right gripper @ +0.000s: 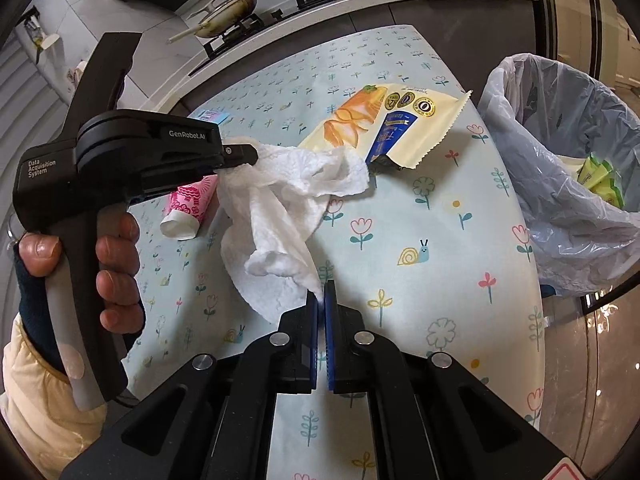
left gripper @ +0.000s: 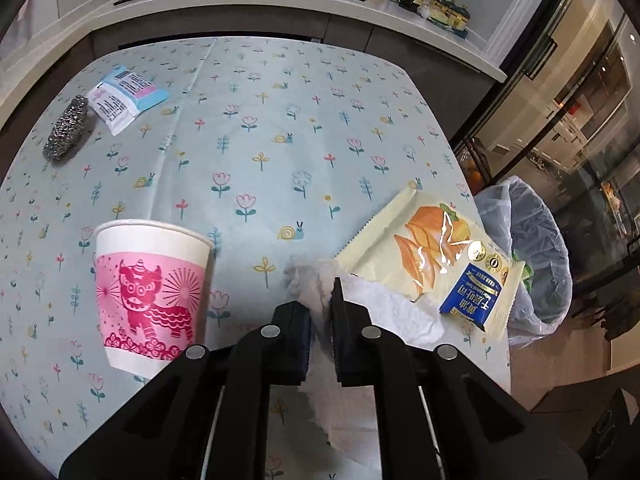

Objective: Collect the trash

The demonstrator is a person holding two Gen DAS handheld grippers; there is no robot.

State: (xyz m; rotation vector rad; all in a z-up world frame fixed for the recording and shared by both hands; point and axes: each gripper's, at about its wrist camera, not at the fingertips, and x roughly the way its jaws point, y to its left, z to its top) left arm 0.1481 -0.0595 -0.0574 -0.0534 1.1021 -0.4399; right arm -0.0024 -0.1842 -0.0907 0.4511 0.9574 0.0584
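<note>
Clearly the crumpled paper towel [right gripper: 280,216] was light, limp and easily torn, so bunched folds were likelier to hold than a thin edge. It hung above the floral surface [right gripper: 420,240], stretched between both tongs: the left tongs [right gripper: 250,156] clamped its upper bunch, the right tongs [right gripper: 321,300] pinched its lower corner. The lined bin [right gripper: 560,152] stood just beside the surface.
</note>
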